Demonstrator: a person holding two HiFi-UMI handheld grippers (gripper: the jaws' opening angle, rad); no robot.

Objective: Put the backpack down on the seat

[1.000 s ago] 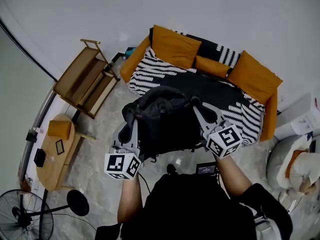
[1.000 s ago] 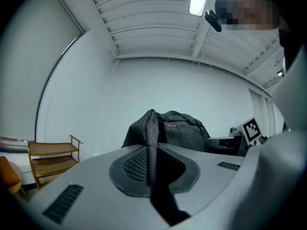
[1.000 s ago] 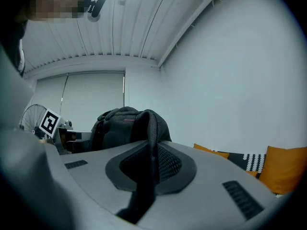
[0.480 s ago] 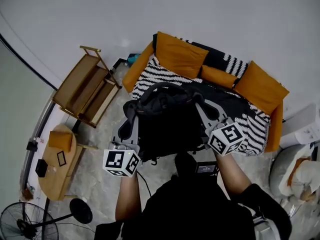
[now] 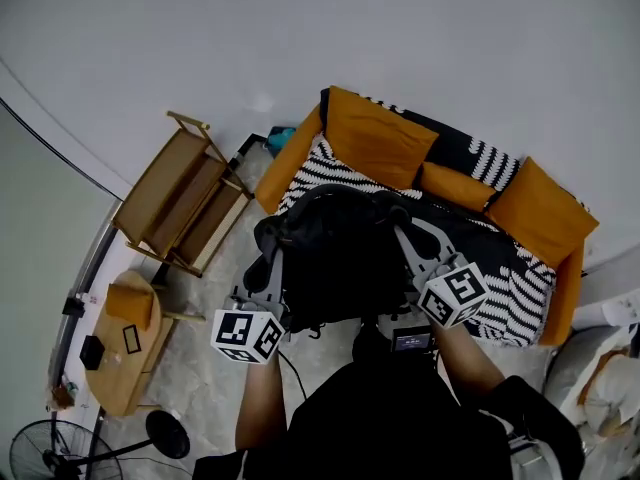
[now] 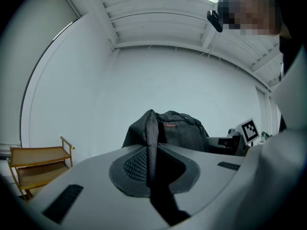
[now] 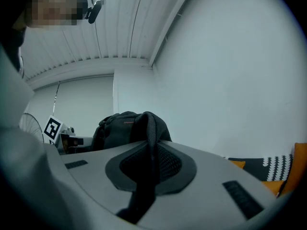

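A black backpack [image 5: 335, 258] hangs in the air in front of me, held up from both sides. My left gripper [image 5: 270, 260] is shut on a mesh shoulder strap [image 6: 151, 138] at the pack's left. My right gripper [image 5: 402, 236] is shut on the other strap [image 7: 152, 133] at its right. In the left gripper view the backpack's top [image 6: 182, 131] rises beyond the jaws. The sofa seat [image 5: 335, 173], covered in black-and-white stripes, lies just beyond and partly under the pack, with orange cushions [image 5: 378, 138] along its back.
A wooden shelf rack [image 5: 180, 193] stands left of the sofa against the white wall. A small wooden table [image 5: 125, 343] with small items and a floor fan [image 5: 60, 458] are at the lower left. White bundled things [image 5: 610, 388] sit at the lower right.
The backpack, still gripped on both sides, has come nearer the sofa. The sofa now sits lower and further right in the head view.
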